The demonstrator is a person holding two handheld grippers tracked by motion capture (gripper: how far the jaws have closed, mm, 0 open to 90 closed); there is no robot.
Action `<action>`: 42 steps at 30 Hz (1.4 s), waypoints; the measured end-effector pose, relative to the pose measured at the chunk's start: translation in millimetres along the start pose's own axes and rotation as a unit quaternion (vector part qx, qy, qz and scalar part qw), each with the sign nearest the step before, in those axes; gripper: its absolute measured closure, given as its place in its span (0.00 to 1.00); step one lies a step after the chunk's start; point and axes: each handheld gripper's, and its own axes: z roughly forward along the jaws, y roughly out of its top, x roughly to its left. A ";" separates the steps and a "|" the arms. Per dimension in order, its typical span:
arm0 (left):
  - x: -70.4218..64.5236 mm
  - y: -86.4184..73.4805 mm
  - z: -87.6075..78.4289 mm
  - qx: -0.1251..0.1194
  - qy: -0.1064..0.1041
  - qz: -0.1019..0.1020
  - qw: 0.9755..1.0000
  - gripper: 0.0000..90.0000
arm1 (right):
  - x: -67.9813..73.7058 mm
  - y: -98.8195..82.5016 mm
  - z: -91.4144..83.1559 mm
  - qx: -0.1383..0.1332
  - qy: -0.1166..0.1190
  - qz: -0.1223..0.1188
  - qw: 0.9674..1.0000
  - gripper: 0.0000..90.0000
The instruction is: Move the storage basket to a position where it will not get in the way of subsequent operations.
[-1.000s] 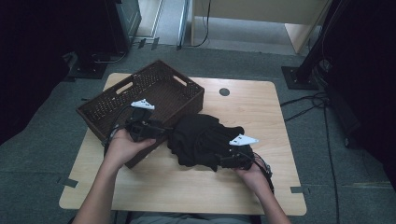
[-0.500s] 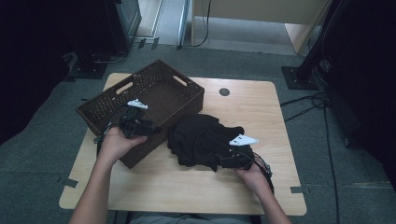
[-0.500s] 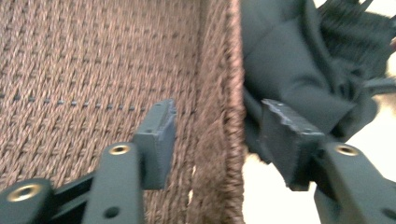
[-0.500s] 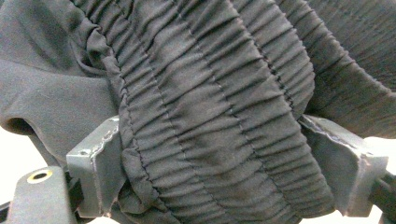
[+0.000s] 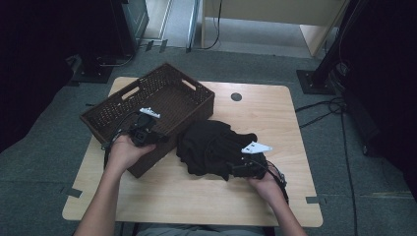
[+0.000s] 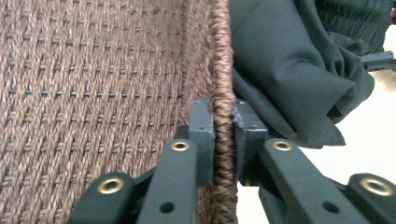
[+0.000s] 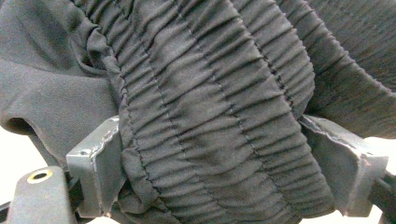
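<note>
1. The left gripper [image 6: 223, 140] has just been closing, and its jaws now clamp the braided rim of the brown woven basket [image 5: 123, 105] on the near wall.
2. The right gripper [image 7: 224, 182] is clamped on the ribbed waistband of the black garment [image 5: 214, 147].
3. The garment lies bunched on the wooden table [image 5: 275, 113], touching the basket's right wall; none is inside, so loading remains.
4. The basket's long axis runs diagonally, near-left to far-right.
</note>
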 end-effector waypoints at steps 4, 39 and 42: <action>1.6 -0.3 -0.5 -0.003 -0.001 -0.014 1.000 0.92 | -0.2 -0.2 -0.2 0.000 0.001 0.000 1.000 0.15; 75.7 -46.5 -54.3 -0.077 0.143 -0.253 0.954 0.92 | -1.0 0.1 0.5 0.003 0.002 0.000 1.000 0.16; 75.8 -46.2 -54.2 -0.077 0.142 -0.256 0.953 0.92 | -0.8 0.3 0.7 0.004 0.002 0.000 1.000 0.16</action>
